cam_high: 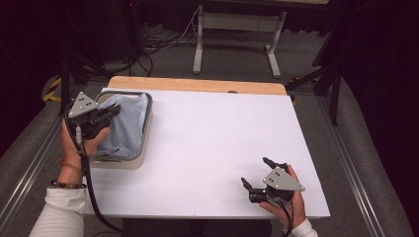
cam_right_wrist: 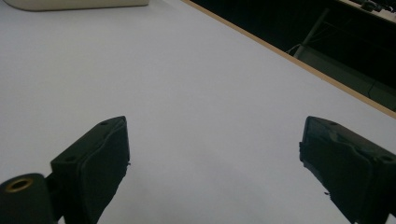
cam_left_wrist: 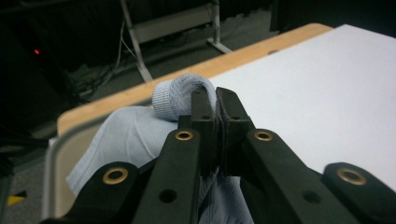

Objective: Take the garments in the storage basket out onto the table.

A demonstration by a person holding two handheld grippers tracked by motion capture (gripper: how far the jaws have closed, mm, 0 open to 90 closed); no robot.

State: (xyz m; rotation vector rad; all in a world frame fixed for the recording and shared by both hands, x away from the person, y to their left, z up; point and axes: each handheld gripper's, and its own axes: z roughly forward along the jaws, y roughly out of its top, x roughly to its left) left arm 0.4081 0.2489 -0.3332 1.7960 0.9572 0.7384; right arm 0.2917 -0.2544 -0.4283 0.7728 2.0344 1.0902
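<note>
We see the light blue cloth (cam_high: 127,123) lying in a shallow beige tray (cam_high: 146,129) that stands at the left edge of the desk (cam_high: 212,143), near its far left corner. The left gripper (cam_high: 109,112) hangs over the left part of the tray, and in the left gripper view (cam_left_wrist: 216,109) its jaws are pressed together on a fold of the cloth (cam_left_wrist: 180,97); a small rolled loop of fabric stands up just beyond the tips, while the rest of the cloth hangs down below the jaws into the tray. The right gripper (cam_high: 257,174) rests near the near right corner of the desk, well apart from the tray, and its jaws stand wide with nothing between them, only the bare white surface in the right gripper view (cam_right_wrist: 212,154). Some parts are hard to read. In the high view the left hand (cam_high: 81,143) and the gripper body cover the left side of the tray, so we cannot tell how much cloth lies there. In the left gripper view the black jaws hide the pinched spot itself, and the near part of the tray is blurred. In the right gripper view the tray (cam_right_wrist: 74,3) is cut off by the top edge.
</note>
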